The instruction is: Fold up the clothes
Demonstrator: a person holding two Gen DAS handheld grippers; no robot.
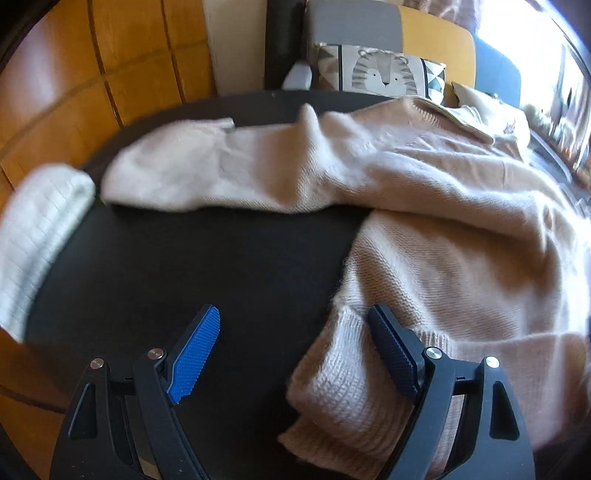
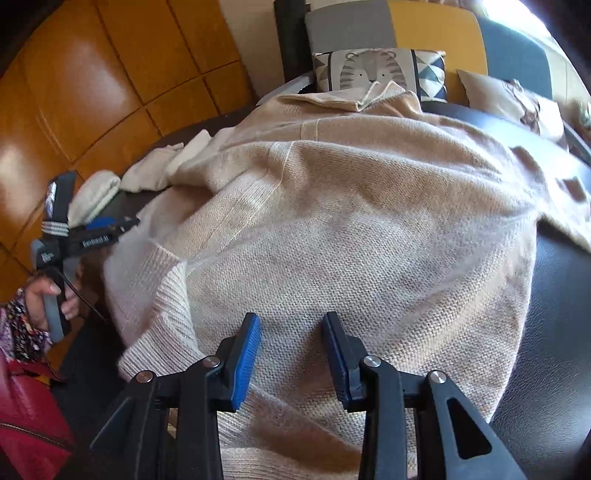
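Note:
A beige knitted sweater [image 1: 450, 229] lies spread over the black round table [image 1: 192, 266], one sleeve [image 1: 199, 173] stretched out to the left. My left gripper [image 1: 295, 314] is open wide at the sweater's near left corner, and the ribbed cuff [image 1: 340, 387] lies between the jaws against the right finger. In the right wrist view the sweater [image 2: 369, 221] fills the middle. My right gripper [image 2: 291, 319] is open just above its near part, with only knit showing in the gap. The left gripper [image 2: 110, 226] shows at the far left, held by a hand [image 2: 48, 291].
A folded white knit cloth [image 1: 40, 229] hangs over the table's left edge. Behind the table stands a sofa [image 2: 436, 29] with a tiger-print cushion [image 2: 373, 70] and a pale cushion [image 2: 513, 99]. Orange floor tiles [image 2: 92, 92] lie to the left; a red bag [image 2: 29, 417] is near.

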